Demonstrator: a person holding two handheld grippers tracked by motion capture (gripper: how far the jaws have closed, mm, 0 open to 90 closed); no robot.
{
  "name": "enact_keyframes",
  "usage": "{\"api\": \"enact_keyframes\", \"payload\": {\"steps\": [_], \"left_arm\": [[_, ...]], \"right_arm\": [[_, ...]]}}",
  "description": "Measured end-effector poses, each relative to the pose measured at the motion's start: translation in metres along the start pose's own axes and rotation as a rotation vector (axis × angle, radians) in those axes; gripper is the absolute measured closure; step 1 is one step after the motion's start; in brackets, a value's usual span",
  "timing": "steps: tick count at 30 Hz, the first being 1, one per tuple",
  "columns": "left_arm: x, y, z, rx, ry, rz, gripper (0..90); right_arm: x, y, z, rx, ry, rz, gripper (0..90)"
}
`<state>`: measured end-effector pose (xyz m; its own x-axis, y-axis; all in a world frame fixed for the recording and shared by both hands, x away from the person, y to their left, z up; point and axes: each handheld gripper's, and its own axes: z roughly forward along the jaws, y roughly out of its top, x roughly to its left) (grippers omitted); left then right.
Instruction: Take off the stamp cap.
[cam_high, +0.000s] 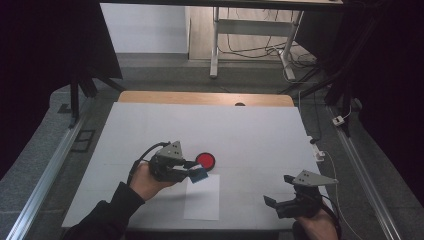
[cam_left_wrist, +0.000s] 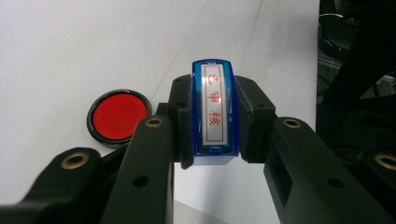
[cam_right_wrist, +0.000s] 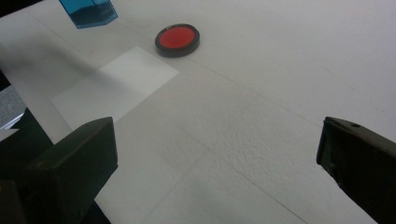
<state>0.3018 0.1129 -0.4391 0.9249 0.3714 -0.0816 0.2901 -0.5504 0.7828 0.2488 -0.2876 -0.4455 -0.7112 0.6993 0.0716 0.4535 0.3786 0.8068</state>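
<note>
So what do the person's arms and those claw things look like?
Both claws are black, blocky tools with two thick jaws. The left claw and the right claw each carry a grey three-cornered plate on top, dotted with small holes. Brass-coloured screw rings sit in the left one's jaws. A black cable loops from the left claw, a white one trails from the right. The left arm wears a dark sleeve.

Ink pad (cam_high: 205, 160) behind paper (cam_high: 202, 197)
</note>
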Motion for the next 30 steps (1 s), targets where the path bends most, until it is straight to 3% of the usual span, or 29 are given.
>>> {"api": "enact_keyframes", "payload": {"steps": [4,11,15,22,30], "left_arm": [[0.000,0.000,0.000,0.001,-0.004,0.007,70.3],[-0.001,0.001,0.000,0.000,-0.011,0.012,70.3],[0.000,0.001,-0.001,0.003,-0.015,0.013,70.3],[-0.002,0.002,-0.002,-0.006,-0.020,0.014,70.4],[-0.003,0.003,-0.004,-0.016,-0.026,0.021,70.4]], "right_arm": [[0.005,0.003,0.005,-0.005,0.009,-0.019,0.0],[0.011,0.006,0.019,-0.016,0.074,-0.046,0.0],[0.012,0.008,0.023,-0.020,0.116,-0.034,0.0],[0.019,0.015,0.035,-0.011,0.147,-0.094,0.0],[0.026,0.021,0.054,-0.001,0.211,-0.129,0.0]]}}
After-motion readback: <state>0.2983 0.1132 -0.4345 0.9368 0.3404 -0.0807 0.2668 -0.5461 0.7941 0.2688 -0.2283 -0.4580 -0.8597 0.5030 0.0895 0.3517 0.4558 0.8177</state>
